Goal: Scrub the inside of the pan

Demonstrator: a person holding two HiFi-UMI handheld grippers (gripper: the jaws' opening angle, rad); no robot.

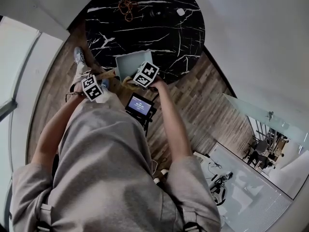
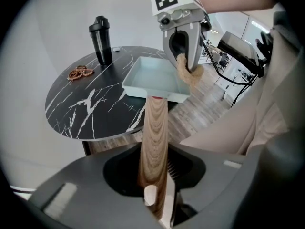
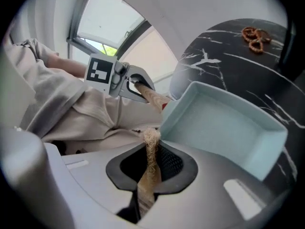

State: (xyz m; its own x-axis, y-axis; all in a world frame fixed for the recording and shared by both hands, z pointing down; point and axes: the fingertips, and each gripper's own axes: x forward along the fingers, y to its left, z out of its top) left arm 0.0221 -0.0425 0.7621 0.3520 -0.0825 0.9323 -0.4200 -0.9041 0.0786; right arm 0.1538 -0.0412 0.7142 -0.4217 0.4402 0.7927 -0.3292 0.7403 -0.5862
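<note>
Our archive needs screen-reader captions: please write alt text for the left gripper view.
The left gripper clamps the wooden handle of a pale blue square pan at the edge of a round black marble table. Above the pan's near corner, the right gripper holds a tan fibrous scrubber; a black bottle and brown beads sit farther back.

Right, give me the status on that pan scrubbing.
Done: the left gripper has its jaws clamped on the wooden handle, with the pan at the table edge, and the right gripper has its jaws gripping the scrubber. In hand: the scrubber hangs at the pan's near corner; contact is unclear. Left: scrubbing the inside, which shows no suds or marks.
</note>
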